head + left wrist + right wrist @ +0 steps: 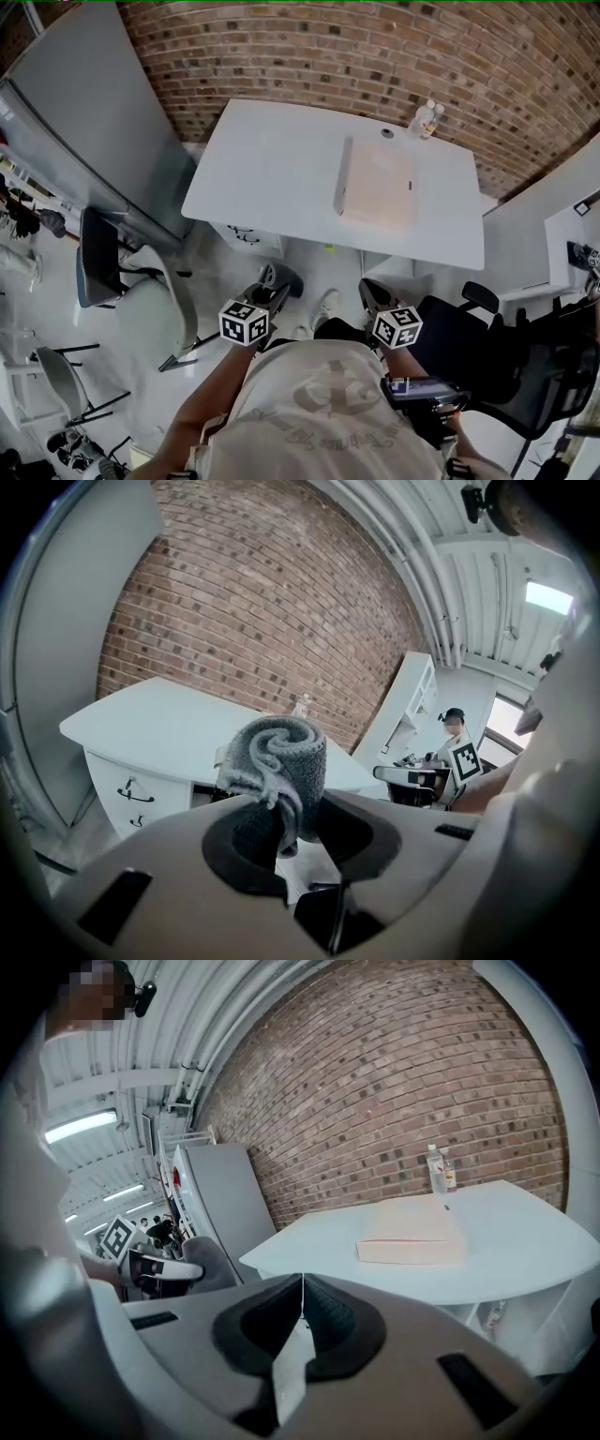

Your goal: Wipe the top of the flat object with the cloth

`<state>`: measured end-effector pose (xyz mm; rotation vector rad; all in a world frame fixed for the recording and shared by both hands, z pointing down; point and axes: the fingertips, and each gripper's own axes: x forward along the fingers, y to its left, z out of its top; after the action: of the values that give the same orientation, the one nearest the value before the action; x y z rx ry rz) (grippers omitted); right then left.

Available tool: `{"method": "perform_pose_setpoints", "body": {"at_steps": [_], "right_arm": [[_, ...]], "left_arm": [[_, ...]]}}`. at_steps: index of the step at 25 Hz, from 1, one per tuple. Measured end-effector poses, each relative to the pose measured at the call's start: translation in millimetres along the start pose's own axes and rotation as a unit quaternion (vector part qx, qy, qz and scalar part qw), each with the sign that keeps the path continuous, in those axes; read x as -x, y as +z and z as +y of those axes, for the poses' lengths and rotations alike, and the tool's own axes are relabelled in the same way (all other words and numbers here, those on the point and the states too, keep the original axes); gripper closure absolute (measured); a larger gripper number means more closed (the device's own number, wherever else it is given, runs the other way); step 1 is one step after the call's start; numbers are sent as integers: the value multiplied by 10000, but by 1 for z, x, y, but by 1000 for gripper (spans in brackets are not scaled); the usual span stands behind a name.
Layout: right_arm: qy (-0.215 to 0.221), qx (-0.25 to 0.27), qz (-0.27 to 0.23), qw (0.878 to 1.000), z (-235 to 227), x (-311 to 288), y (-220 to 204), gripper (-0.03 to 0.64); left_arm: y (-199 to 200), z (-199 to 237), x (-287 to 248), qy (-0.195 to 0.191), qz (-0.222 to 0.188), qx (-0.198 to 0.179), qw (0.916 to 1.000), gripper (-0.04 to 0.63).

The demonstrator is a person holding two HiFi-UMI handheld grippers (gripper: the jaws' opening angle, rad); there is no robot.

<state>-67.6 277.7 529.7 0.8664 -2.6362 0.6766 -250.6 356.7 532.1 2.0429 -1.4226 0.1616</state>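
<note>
The flat object is a pale beige box point(377, 184) lying on the white table point(262, 169); in the right gripper view the box point(412, 1231) sits ahead on the tabletop. Both grippers hang low in front of the person, short of the table's near edge. My left gripper point(272, 279) is shut on a rolled grey cloth point(278, 758), which sticks up out of the jaws point(281, 829). My right gripper point(373, 291) is shut with nothing in it, its pads meeting in a thin line point(302, 1286).
Two small bottles point(424, 120) stand at the table's far right corner by the brick wall. A tall grey cabinet point(84, 122) stands left of the table, with chairs point(141, 300) below it. A black office chair point(506, 366) is at the right. A distant person point(453, 735) shows in the left gripper view.
</note>
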Motion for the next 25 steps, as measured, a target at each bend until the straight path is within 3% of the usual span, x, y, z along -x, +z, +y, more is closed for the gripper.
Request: {"method": "perform_pose_setpoints", "body": {"at_steps": [7,25], "right_arm": [[-192,-328,143,9992,-38,-14,-4,595],[218,-439,-187,9986,-134,-91,75,595]], "left_arm": [[13,0,-38,-172,279,-90,9994,499],[99,0,-162,-350,776,-558,9948,499]]}}
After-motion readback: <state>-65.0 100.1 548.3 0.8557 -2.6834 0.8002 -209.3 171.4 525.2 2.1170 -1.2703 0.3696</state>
